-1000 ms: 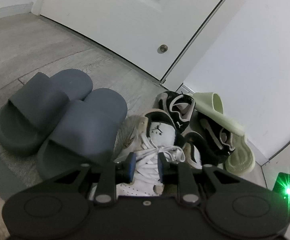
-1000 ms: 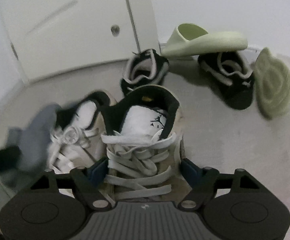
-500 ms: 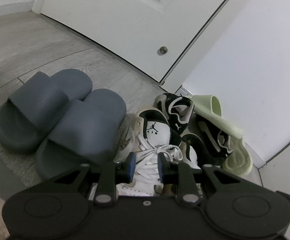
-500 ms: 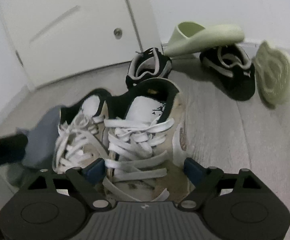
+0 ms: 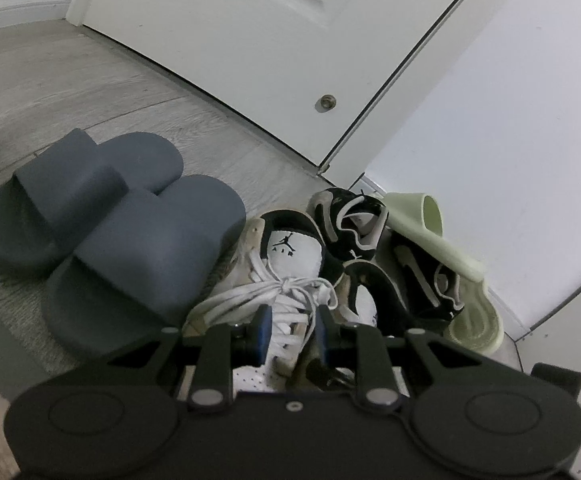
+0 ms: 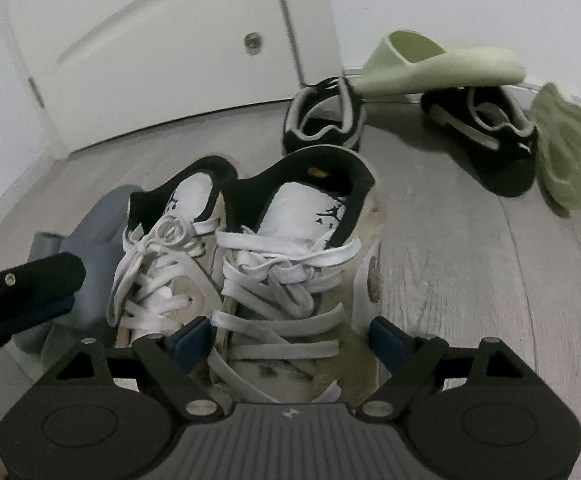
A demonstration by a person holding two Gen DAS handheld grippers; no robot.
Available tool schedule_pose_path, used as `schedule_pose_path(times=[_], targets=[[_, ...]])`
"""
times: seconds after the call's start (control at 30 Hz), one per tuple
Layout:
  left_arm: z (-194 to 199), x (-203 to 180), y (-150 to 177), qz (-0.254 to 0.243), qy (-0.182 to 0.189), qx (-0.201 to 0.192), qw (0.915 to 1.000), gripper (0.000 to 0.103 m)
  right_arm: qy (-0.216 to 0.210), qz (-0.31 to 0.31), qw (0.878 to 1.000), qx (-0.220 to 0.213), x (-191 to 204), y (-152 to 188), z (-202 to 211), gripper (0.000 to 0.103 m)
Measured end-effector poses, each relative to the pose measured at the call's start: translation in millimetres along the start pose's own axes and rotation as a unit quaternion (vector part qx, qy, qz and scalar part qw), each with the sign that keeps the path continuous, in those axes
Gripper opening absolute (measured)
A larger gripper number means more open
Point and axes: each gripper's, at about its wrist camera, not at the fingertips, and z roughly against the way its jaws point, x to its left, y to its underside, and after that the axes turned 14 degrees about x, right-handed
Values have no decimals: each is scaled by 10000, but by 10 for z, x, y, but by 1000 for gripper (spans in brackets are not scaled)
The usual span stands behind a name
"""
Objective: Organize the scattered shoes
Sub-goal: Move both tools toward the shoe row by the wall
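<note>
Right claw (image 6: 290, 338) spread wide, straddling right sneaker (image 6: 294, 240), pads beside its sides, contact unclear. Left claw (image 5: 289, 330) narrowed around laces of left sneaker (image 5: 278, 276), grip uncertain. Pair side by side on floor (image 6: 470, 260); grey slides (image 5: 102, 216) at 9 o'clock, likely row-aligned. Black shoes (image 6: 486, 140), green slides (image 6: 442, 64) scattered at 1 o'clock.

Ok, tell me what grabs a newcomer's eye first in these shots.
The pair of white lace-up sneakers fills the foreground of the right wrist view, with the right gripper straddling the nearer one. Left of them in the left wrist view sit two grey slides side by side. By the wall, a pale green slide lies propped over black shoes.
</note>
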Motion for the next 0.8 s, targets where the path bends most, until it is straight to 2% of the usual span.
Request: schedule_pose_path(times=[0.1, 0.13, 0.23, 0.33, 0.43, 0.5, 0.6, 0.8], targets=[[3, 1, 6, -15, 3, -12, 10000, 23, -341, -168, 9993, 63, -142, -19, 151, 87], [3, -3, 8, -30, 0, -13, 10000, 23, -296, -159, 9994, 87, -162, -31, 210, 87], [7, -58, 32, -201, -33, -15, 9998, 23, -106, 240, 9993, -254, -245, -35, 565, 93], [23, -166, 75, -519, -103, -38, 9986, 24, 467, 849, 9913, -887, -412, -28, 990, 102], [45, -358, 153, -1007, -132, -102, 9948, 24, 1123, 1155, 9750, -1527, -653, 10, 1229, 103], [61, -499, 210, -1317, -156, -146, 9911, 24, 1592, 925, 9655, -1843, -877, 46, 1288, 103], [19, -756, 283, -1644, -170, -126, 9862, 24, 1855, 484, 9646, -1810, -1132, -42, 1245, 103], [-307, -1286, 298, -1741, 126, 203, 9844, 24, 1516, -260, 9633, -2198, -1481, -193, 1347, 103]])
